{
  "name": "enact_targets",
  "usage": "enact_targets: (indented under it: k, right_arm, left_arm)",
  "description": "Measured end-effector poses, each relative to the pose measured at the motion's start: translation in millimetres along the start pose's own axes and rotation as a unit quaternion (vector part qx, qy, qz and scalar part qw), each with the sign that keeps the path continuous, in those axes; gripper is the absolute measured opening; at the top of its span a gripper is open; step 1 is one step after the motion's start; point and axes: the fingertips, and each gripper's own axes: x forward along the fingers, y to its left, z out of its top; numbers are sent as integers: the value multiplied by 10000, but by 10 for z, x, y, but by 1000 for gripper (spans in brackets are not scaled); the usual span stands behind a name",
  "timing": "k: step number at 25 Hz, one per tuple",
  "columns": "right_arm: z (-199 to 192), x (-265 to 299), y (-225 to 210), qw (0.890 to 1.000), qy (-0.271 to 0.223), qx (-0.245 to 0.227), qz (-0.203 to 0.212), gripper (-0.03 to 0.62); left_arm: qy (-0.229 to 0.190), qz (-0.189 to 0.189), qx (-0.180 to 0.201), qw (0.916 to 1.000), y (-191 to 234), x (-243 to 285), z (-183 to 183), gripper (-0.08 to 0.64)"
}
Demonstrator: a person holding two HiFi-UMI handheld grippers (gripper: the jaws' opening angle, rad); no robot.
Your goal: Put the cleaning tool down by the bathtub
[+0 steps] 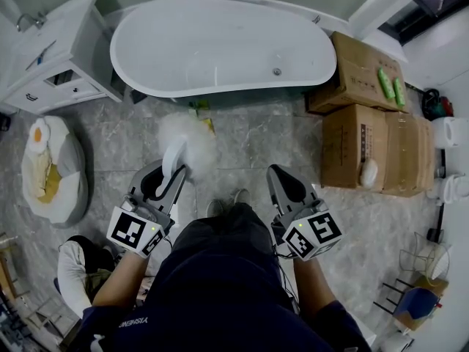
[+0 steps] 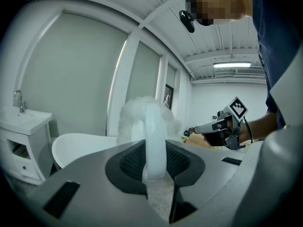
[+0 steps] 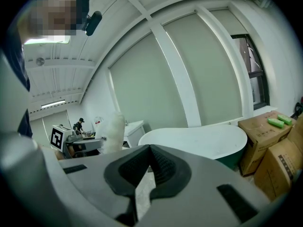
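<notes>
The cleaning tool is a white fluffy duster [image 1: 189, 134] on a white plastic handle [image 1: 174, 158]. My left gripper [image 1: 174, 170] is shut on that handle, and the fluffy head sticks out ahead of the jaws over the grey tiled floor, short of the white bathtub [image 1: 220, 44]. In the left gripper view the handle [image 2: 155, 141] stands pinched between the black pads, with the fluff [image 2: 135, 117] behind it. My right gripper [image 1: 277, 174] is level with the left, its jaws shut on nothing [image 3: 150, 161]. It also shows in the left gripper view [image 2: 198, 129].
Cardboard boxes [image 1: 370, 141] stack at the right beside the tub, with green items [image 1: 390, 85] on the top one. A white vanity cabinet [image 1: 51, 64] stands at the far left, and a fried-egg cushion [image 1: 47, 171] lies on the floor below it. Paper rolls [image 1: 451, 132] sit at the right edge.
</notes>
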Motion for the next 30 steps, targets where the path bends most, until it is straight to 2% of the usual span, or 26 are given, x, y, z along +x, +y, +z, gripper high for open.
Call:
enact_targets:
  k: [8,15,24,30]
  right_arm:
    - [23,296,-319,9999,69,-29,-66,5]
    - [-110,739,-822,9997,243,-61,20,5]
    - [-483,1404,-1679,9983,563,54,161,5]
    - [-1006,1858,-2303,9965,799,180,179,5]
  left_arm:
    - [188,0,-12,9998,183,375,-106,109]
    - [502,117,-133,9986,396,956,-421,109]
    - [1126,269,-325,9927,666,1919,-1168,109]
    - [1546,214,-462,9867,780,2536,-1894,109]
